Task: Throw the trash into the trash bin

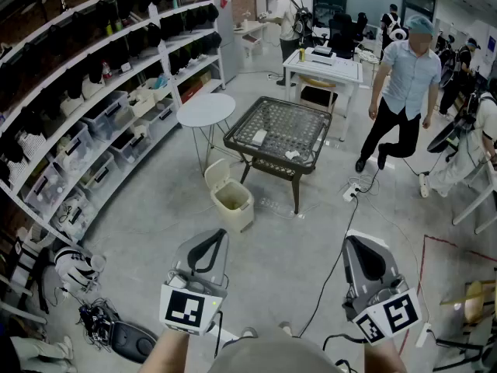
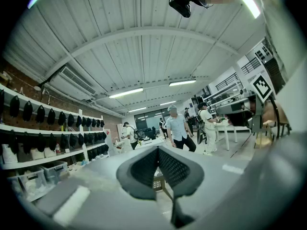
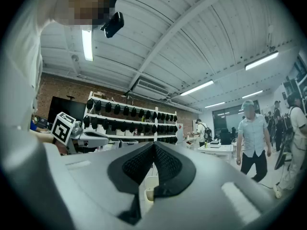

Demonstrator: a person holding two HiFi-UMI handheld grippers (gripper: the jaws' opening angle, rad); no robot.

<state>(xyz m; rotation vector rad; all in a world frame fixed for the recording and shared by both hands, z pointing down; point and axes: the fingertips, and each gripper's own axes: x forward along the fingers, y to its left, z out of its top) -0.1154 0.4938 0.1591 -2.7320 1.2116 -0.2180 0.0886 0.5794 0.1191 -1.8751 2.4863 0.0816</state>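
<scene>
Both closed (empty): left gripper (image 1: 220, 235), right gripper (image 1: 351, 241); trash bin (image 1: 239, 217) ahead.

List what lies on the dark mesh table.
Two whitish pieces on the table: a flat piece at left, a crumpled piece nearer the front. Nothing covers them; too small to identify.

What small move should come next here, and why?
Probably walk forward toward the dark table: the white trash pieces lie on it, well ahead of both grippers. The left gripper and right gripper are shut and empty, and the trash bin stands open beside the table.
</scene>
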